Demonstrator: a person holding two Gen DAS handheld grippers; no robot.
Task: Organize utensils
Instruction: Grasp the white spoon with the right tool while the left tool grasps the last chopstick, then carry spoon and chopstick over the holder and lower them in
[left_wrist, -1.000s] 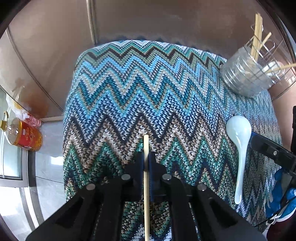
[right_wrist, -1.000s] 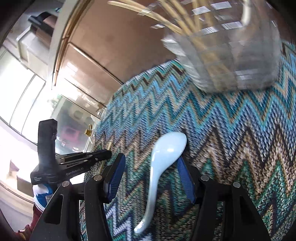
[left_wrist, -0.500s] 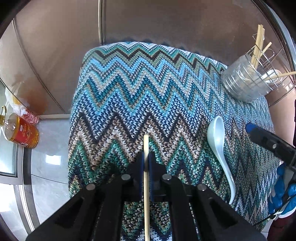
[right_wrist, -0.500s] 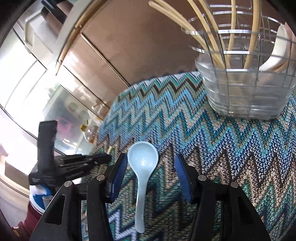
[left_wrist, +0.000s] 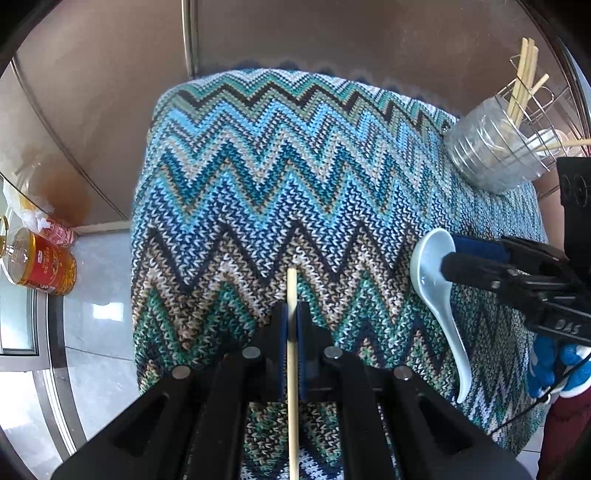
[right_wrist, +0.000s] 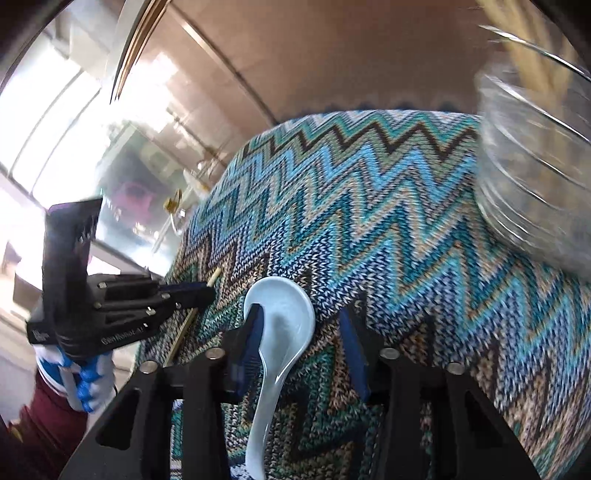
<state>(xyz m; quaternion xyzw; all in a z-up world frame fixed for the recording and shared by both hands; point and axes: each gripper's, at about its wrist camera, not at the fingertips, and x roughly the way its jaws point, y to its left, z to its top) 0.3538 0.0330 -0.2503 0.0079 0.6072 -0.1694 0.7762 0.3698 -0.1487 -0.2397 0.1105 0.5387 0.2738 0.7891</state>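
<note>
My left gripper (left_wrist: 291, 310) is shut on a wooden chopstick (left_wrist: 292, 288) that sticks out past its pads, pointing steeply down at the zigzag cloth. A pale blue ceramic spoon (right_wrist: 284, 306) lies on the cloth to its right, also visible in the left wrist view (left_wrist: 432, 291). My right gripper (right_wrist: 300, 315) straddles the spoon's bowl with its jaws closing. One pad touches the bowl's left edge and the other stands apart. The clear wire-caged utensil holder (left_wrist: 491, 158) at the far right corner holds several chopsticks (left_wrist: 522, 85) and a white spoon.
The knitted zigzag cloth (left_wrist: 277, 166) covers a small table against brown panelled walls. An oil bottle (left_wrist: 40, 264) stands on the tiled floor to the left. Blue-and-white gloved hands (right_wrist: 85, 384) hold the grippers. The holder (right_wrist: 535, 184) looms blurred just right of my right gripper.
My right gripper has moved over the spoon's bowl and its jaws have narrowed around it. The spoon shifted a little leftward on the cloth. The left gripper keeps still with its chopstick.
</note>
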